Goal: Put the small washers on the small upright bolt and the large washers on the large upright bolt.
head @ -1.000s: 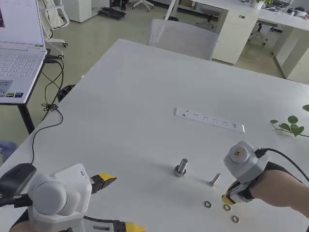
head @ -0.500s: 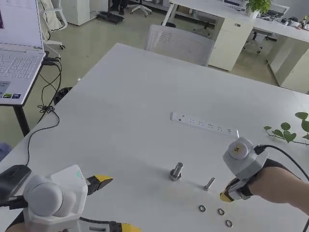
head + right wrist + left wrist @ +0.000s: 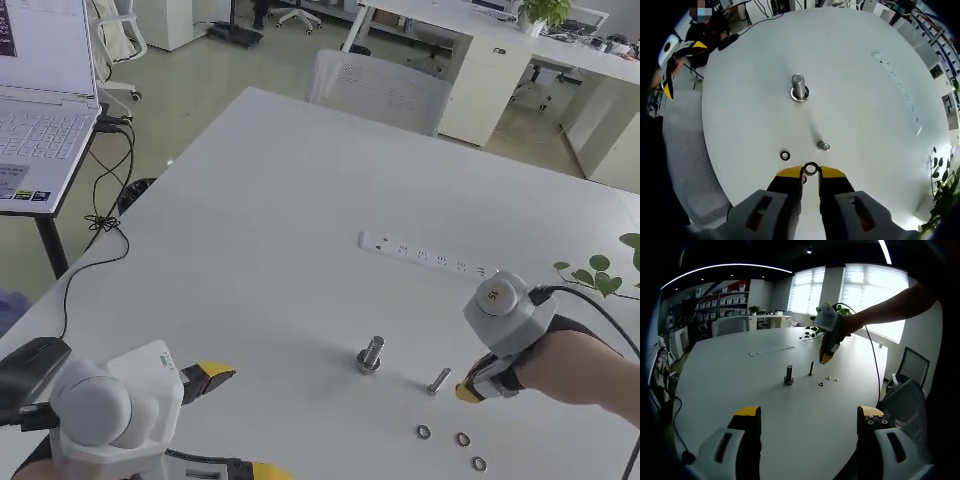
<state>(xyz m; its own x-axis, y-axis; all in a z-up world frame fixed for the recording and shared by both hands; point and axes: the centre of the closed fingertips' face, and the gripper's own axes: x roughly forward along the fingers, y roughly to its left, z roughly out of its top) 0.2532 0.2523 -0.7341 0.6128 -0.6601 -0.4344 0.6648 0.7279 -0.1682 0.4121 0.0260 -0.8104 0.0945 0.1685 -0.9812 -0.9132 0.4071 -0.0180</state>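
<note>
Right tongs (image 3: pixel 811 174): jaws drawn narrow, pinching a washer (image 3: pixel 811 169) across its width at the yellow tips.
Held washer: a thin metal ring, its face and open hole turned toward the right gripper view.
Loose washer (image 3: pixel 785 155): flat on the white table (image 3: pixel 250 250), just beyond the right tongs' tips and off to their left.
Other loose washers (image 3: pixel 463 439): in the head view three rings lie close together on the table, below the raised right tongs.
Small bolt (image 3: pixel 823 146): standing on the table just ahead of the right tongs' tips, apart from them; slim and grey.
Large bolt (image 3: pixel 799 87): well past the small bolt along the same line; thick, upright, with a wider base.
Right forearm (image 3: pixel 590 375): comes in from the right edge and holds the tongs above the table, tips angled down toward the small bolt.
Left tongs (image 3: pixel 809 416): jaws spread wide with nothing between them, held low at the near table edge, well apart from both bolts.
</note>
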